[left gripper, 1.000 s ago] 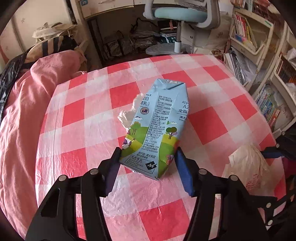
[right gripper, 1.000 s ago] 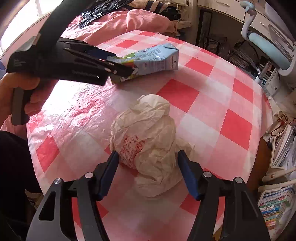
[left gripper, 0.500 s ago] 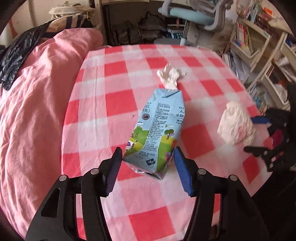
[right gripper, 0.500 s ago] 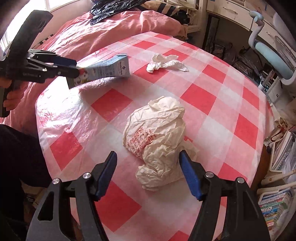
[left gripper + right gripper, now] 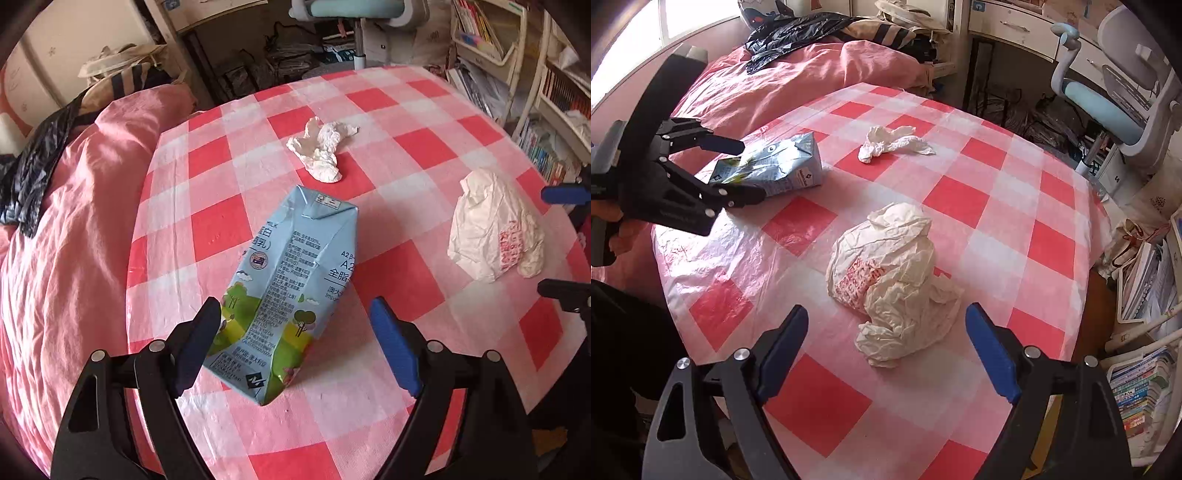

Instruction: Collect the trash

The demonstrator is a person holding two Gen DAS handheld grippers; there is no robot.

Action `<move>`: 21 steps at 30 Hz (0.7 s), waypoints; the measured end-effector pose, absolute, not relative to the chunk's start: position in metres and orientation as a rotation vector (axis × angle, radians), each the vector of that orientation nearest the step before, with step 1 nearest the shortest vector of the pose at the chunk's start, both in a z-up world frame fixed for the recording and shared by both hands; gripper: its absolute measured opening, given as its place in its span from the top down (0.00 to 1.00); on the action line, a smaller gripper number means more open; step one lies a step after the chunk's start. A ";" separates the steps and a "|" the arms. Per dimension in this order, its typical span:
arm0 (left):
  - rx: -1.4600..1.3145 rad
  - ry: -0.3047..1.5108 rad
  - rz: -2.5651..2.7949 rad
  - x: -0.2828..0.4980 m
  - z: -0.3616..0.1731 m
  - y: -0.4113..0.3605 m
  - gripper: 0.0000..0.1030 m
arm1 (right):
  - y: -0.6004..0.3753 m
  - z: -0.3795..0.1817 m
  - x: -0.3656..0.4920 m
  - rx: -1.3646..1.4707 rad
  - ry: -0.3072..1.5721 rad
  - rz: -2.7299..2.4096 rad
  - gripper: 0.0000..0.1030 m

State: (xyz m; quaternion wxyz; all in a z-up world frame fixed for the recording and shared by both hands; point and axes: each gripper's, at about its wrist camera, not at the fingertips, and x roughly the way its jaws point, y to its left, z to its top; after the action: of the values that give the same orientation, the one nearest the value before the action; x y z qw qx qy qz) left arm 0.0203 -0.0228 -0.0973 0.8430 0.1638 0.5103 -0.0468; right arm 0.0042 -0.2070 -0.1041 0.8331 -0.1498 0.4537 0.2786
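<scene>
Left claw opening, released milk carton | right claw opening, empty

The table wore a red-and-white checked cloth, and right beside it sat a bed with a pink duvet that had a black jacket dumped on top. Behind the table stood a light blue office chair, and off to the side were shelves crammed with books.
</scene>
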 end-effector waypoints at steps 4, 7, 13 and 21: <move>0.341 1.109 -0.118 0.027 -0.108 -0.028 0.51 | -0.200 -0.108 0.009 -0.333 0.966 0.582 0.19; 0.178 1.154 -0.148 0.028 -0.103 -0.019 0.63 | -0.194 -0.109 0.010 -0.332 0.965 0.573 0.19; 0.066 1.157 -0.169 0.010 -0.095 -0.022 0.64 | -0.186 -0.117 0.006 -0.342 0.996 0.580 0.19; 0.140 1.163 -0.171 0.016 -0.101 -0.026 0.47 | -0.188 -0.118 0.010 -0.300 1.005 0.587 0.45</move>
State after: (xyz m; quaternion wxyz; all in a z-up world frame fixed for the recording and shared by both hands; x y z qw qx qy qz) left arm 0.0157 -0.0257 -0.1008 0.8300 0.0662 0.5480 -0.0805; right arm 0.0102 -0.1884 -0.1182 0.8247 -0.1410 0.4728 0.2763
